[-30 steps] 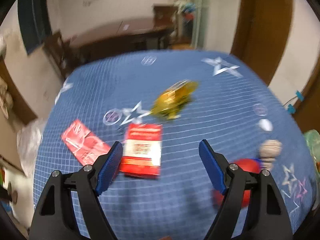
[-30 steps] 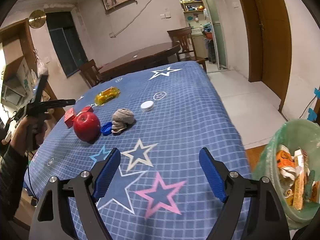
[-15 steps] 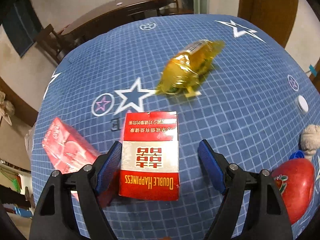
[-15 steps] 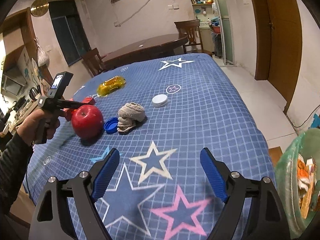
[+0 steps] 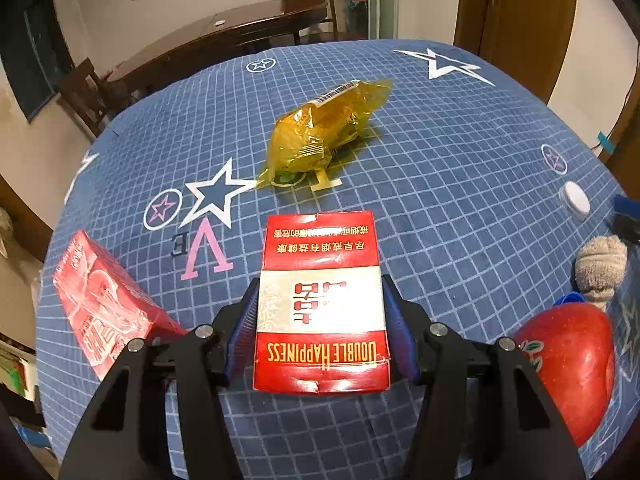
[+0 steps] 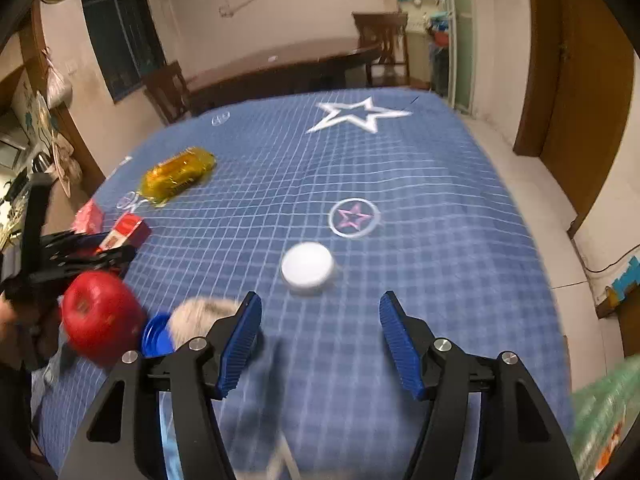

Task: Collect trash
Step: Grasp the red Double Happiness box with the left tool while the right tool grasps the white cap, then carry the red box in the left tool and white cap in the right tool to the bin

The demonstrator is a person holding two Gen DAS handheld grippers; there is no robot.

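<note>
My left gripper (image 5: 320, 320) is shut on a red and white Double Happiness cigarette pack (image 5: 320, 300) lying on the blue star tablecloth (image 5: 440, 200); it also shows in the right wrist view (image 6: 126, 232). A second red pack (image 5: 100, 312) lies to its left. A yellow wrapper (image 5: 320, 132) lies beyond it. My right gripper (image 6: 320, 340) is open and empty, just short of a white lid (image 6: 307, 266). A crumpled beige tissue (image 6: 200, 314) and a blue cap (image 6: 156, 336) lie by its left finger.
A red apple (image 6: 100, 316) sits at the left beside the blue cap, also at the lower right in the left wrist view (image 5: 568, 364). A green bin bag (image 6: 604, 412) stands off the table's right edge. A dark wooden table (image 5: 224, 36) and chairs stand behind.
My left gripper moved forward and closed on the cigarette pack. My right gripper swung left from the bin and advanced over the table toward the white lid.
</note>
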